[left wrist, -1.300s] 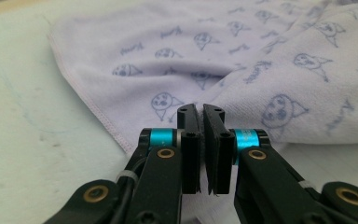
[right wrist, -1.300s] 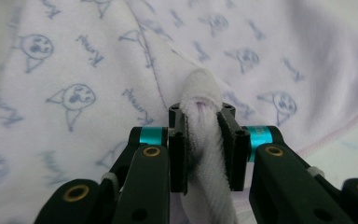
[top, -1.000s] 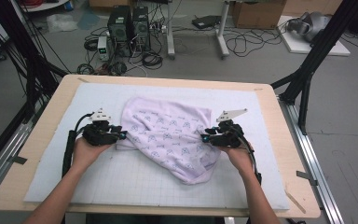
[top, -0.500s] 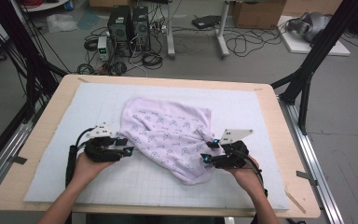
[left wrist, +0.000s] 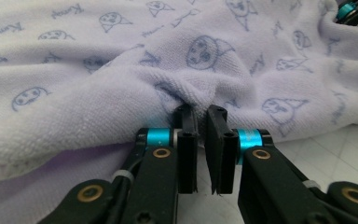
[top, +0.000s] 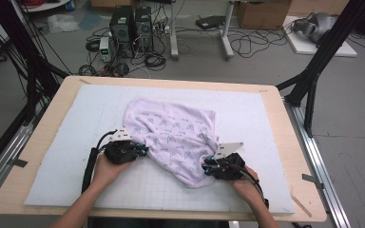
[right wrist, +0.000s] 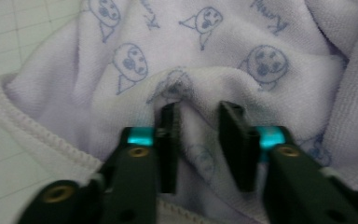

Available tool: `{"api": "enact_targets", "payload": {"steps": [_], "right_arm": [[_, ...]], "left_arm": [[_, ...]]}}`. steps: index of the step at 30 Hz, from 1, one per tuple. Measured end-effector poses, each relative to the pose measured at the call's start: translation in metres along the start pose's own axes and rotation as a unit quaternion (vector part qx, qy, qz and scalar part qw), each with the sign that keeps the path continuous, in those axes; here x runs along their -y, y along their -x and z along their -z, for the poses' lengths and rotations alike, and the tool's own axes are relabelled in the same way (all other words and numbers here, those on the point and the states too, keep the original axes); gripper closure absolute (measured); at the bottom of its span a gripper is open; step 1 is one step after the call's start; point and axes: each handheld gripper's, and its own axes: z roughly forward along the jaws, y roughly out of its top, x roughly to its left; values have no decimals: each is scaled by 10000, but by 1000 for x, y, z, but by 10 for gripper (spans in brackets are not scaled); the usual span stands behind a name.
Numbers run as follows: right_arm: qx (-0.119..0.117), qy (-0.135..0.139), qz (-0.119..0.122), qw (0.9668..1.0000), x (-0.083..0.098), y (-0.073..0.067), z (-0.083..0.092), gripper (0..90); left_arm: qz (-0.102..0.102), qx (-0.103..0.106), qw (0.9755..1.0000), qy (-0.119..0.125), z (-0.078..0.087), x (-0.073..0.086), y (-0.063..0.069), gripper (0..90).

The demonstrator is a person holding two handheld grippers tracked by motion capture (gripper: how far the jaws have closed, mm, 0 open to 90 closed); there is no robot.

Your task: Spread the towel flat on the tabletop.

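Note:
A pale lilac towel (top: 176, 133) printed with small blue faces lies crumpled on the mat. My left gripper (top: 145, 151) is at its left edge; in the left gripper view its jaws (left wrist: 200, 114) have just been closing and now pinch a raised fold of towel (left wrist: 98, 79) between the tips. My right gripper (top: 205, 167) is at the towel's near right corner. There too the jaws (right wrist: 198, 114) have just been closing, and a gathered ridge of towel (right wrist: 242, 42) is squeezed between them beside the stitched hem.
The towel rests on a white gridded mat (top: 66, 142) covering a wooden table (top: 38, 156). Black frame posts (top: 313, 71) stand at both sides. Computers and cables (top: 133, 28) sit on the floor beyond the far edge. The right gripper's blue tip (left wrist: 349, 9) shows far off.
Both hands have slid toward the near edge along the towel's sides and sunk onto it. Both pairs of jaws opened wider, then closed on folds of towel.

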Motion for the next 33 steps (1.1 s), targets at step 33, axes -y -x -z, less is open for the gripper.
{"api": "enact_targets", "payload": {"steps": [33], "right_arm": [[-66, 145, -600, 9981, -35, 45, -2, 802]], "left_arm": [[143, -700, 9963, -470, -2, -33, -48, 763]]}}
